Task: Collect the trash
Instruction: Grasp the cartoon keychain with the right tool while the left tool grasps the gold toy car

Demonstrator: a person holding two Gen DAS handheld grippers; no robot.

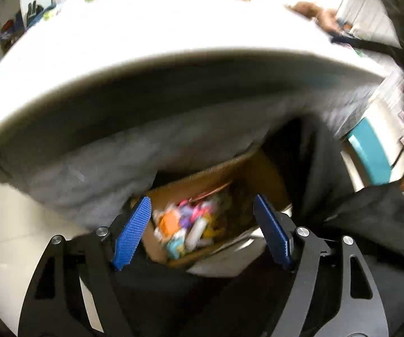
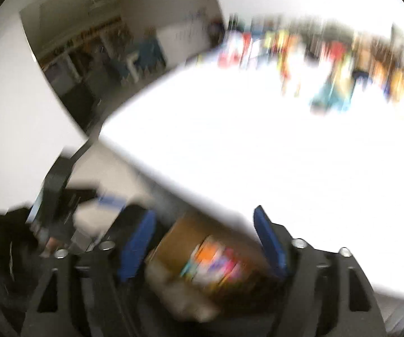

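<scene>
A brown cardboard box (image 1: 261,174) stands on the floor below the white table's edge, holding several colourful wrappers (image 1: 186,224). My left gripper (image 1: 200,210) hangs above the box, its blue pads wide apart with nothing between them. In the right wrist view the same box (image 2: 179,233) and its wrappers (image 2: 216,264) show blurred beneath my right gripper (image 2: 204,227), which also stands open and empty beside the table's front edge.
The white table (image 1: 157,39) spans both views, with a blurred row of colourful items (image 2: 328,53) along its far side. A teal chair (image 1: 370,154) stands at the right. Dark clothing (image 1: 384,216) of a person lies close to the box.
</scene>
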